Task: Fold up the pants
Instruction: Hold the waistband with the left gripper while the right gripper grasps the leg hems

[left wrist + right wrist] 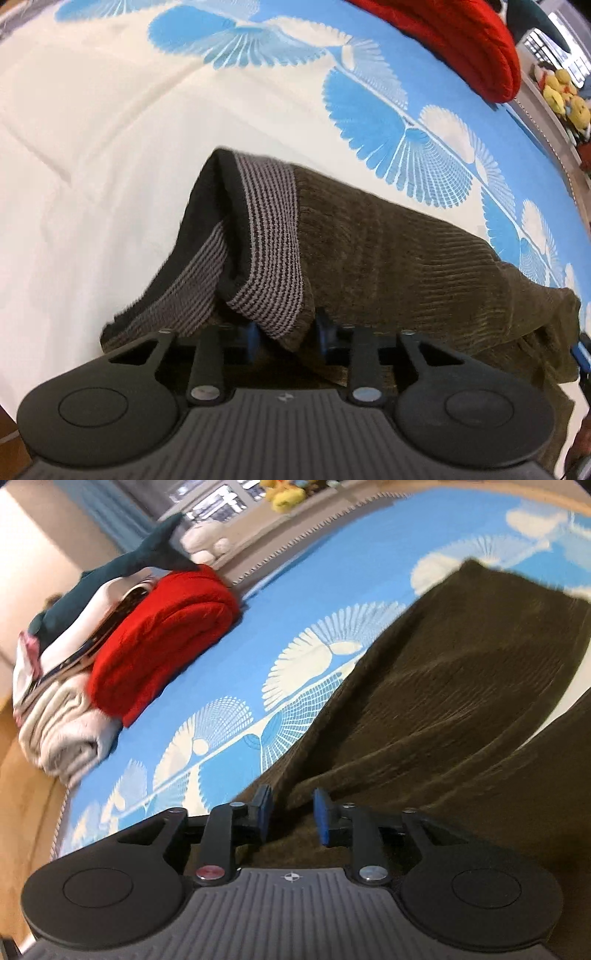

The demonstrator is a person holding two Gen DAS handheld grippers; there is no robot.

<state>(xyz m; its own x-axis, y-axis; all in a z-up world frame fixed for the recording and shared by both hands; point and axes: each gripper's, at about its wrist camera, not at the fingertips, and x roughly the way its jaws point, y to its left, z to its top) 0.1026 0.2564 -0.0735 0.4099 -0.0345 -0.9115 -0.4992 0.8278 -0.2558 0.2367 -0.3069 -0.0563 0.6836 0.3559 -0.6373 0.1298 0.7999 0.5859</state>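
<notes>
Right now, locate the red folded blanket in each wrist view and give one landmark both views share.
Left wrist view: the red folded blanket sits at the top right, partly cut off by the upper edge, on the blue patterned bedspread.
Right wrist view: it lies at the left, above the middle, beside a pile of pale folded laundry.
Shared landmark: the brown pants lying across the bedspread's white fan pattern.

Bed with blue-and-cream fan-patterned cover (240, 635), brown corduroy pants with striped grey ribbed waistband (388, 240) at its centre, folded red fleece blanket (162, 635) at ten o'clock, rolled cream blanket (62, 734) just beside it
</notes>
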